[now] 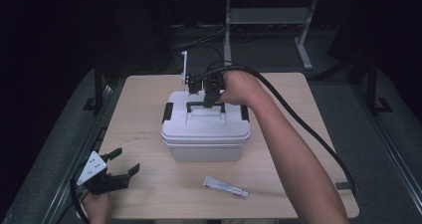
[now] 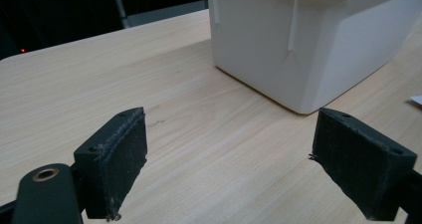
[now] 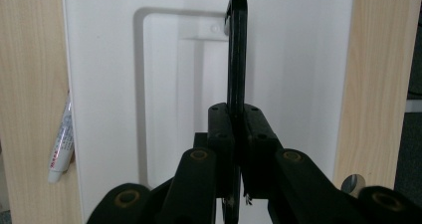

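The worktop [image 1: 149, 134] carried a white box [image 1: 205, 134] at its middle. My right tool [image 1: 211, 100] was clamped on the box's black handle [image 1: 196, 104], raised upright over the lid. My left tool [image 1: 110, 171] rested near the front left corner, pads apart. A small tube [image 1: 225, 187] lay before the box.

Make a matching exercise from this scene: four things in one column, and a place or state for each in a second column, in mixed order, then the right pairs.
Things
1. white box
2. black handle
3. tube
4. left gripper

Places or states
A. lies on the table between the box and the near edge
B. open, at the near left corner of the table
C. clamped upright between the jaws of the right gripper
D. stands mid-table with its lid on

Pairs: 1-D, 2-C, 3-A, 4-B
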A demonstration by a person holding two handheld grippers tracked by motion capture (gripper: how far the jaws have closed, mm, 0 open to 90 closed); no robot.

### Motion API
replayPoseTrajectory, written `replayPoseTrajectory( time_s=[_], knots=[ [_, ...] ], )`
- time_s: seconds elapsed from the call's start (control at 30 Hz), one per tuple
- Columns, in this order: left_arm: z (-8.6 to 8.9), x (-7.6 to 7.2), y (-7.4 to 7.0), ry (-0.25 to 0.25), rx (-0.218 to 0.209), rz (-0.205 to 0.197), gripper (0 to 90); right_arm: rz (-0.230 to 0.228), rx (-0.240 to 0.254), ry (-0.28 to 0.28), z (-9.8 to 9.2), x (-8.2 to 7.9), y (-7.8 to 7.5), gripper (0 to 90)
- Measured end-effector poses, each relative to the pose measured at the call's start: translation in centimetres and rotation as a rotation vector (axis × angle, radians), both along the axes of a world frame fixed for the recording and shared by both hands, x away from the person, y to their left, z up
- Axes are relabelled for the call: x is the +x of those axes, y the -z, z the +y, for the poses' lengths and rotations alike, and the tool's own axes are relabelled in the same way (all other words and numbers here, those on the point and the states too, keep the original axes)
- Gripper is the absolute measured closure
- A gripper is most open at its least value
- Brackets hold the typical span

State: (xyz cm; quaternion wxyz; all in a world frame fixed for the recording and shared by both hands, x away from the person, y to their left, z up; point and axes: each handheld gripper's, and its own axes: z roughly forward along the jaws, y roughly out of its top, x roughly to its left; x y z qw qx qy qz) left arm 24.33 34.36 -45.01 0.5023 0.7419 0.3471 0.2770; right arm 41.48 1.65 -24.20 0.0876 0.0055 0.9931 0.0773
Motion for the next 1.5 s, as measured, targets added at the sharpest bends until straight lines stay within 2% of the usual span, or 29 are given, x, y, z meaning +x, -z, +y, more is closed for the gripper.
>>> replayPoseTrajectory(
  time_s=[0.43,0.8,1.5],
  knots=[
    [0.0,0.0,0.0,-0.001,0.011,-0.001,13.5,-0.018,0.004,0.009,-2.0,-1.1,-2.2,84.2],
    [-0.1,0.0,0.0,0.0,0.013,0.001,13.5,-0.025,-0.001,0.024,-4.2,-1.9,-3.1,84.2],
    [-0.5,0.0,0.1,0.005,0.035,0.007,13.6,-0.034,0.009,0.1,-11.3,-3.5,-3.9,84.1]
  ],
)
